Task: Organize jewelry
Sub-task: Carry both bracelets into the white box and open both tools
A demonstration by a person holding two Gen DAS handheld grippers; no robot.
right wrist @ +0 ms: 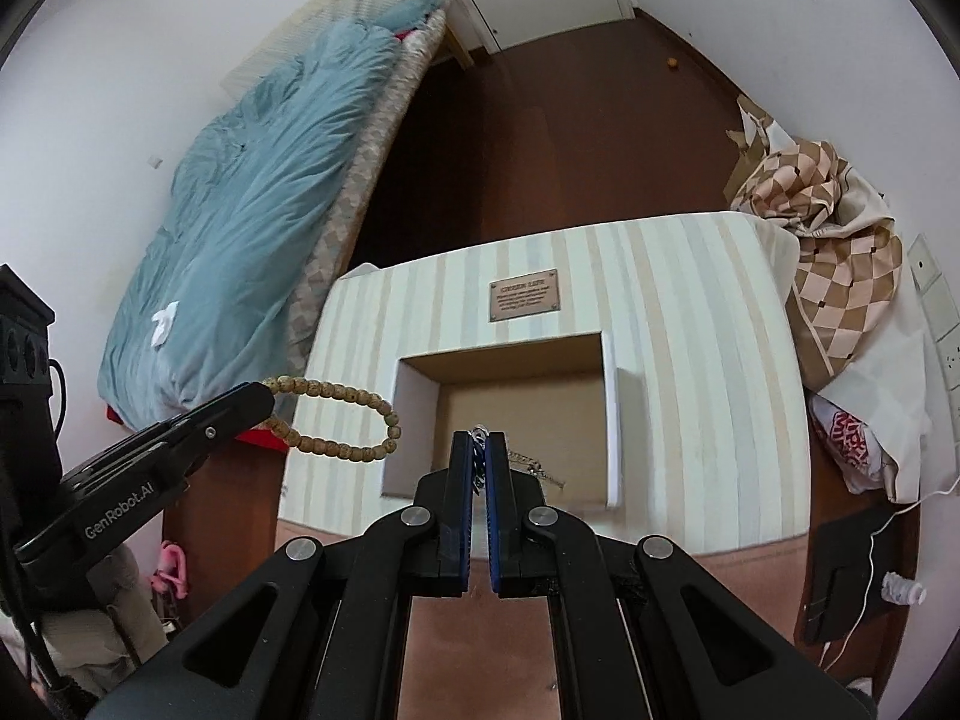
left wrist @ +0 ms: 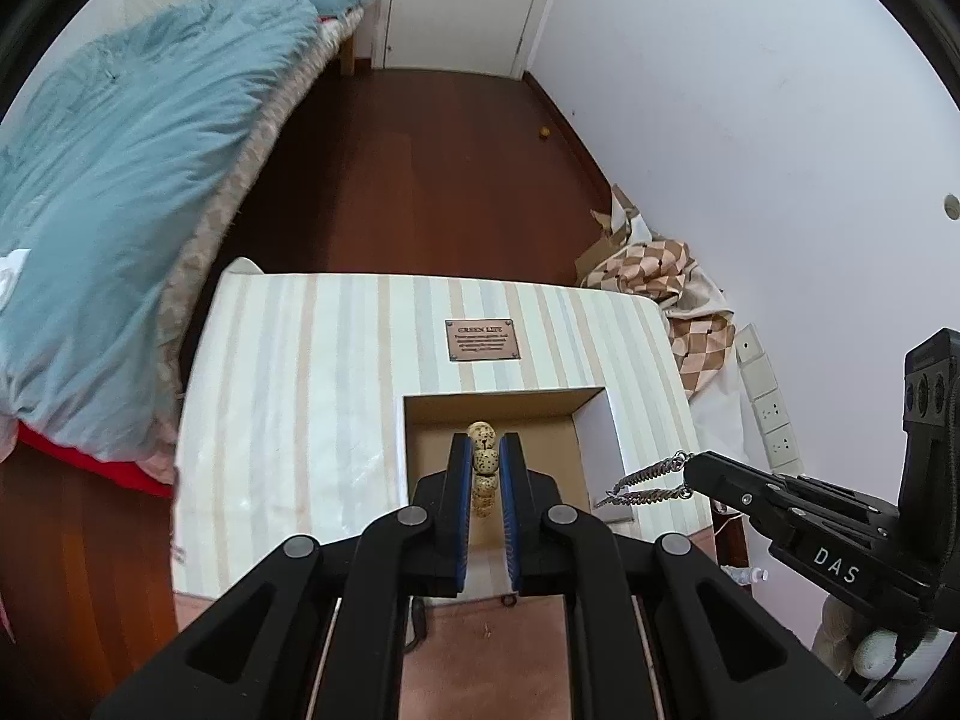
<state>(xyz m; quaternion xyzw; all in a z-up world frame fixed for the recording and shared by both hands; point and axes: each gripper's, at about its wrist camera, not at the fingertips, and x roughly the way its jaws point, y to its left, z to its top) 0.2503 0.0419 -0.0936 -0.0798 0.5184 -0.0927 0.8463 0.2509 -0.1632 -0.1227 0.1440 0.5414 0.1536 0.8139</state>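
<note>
My left gripper point(left wrist: 485, 450) is shut on a tan speckled bead bracelet point(left wrist: 483, 461). The bracelet hangs as a loop in the right wrist view point(right wrist: 342, 414), left of the striped box's square opening point(right wrist: 516, 414). My right gripper point(right wrist: 478, 444) is shut on a silver metal chain point(right wrist: 536, 467). In the left wrist view the chain point(left wrist: 645, 483) droops from the right gripper point(left wrist: 690, 474) over the box's right side. The striped jewelry box point(left wrist: 300, 396) has a cardboard-lined recess point(left wrist: 498, 420) under both grippers and a small brown plaque point(left wrist: 483, 340).
A bed with a blue quilt point(left wrist: 120, 180) stands to the left. Checkered fabric and paper point(right wrist: 840, 276) are piled at the right by the wall. Wall sockets point(left wrist: 774, 414) are on the right. Dark wood floor point(left wrist: 420, 150) lies beyond the box.
</note>
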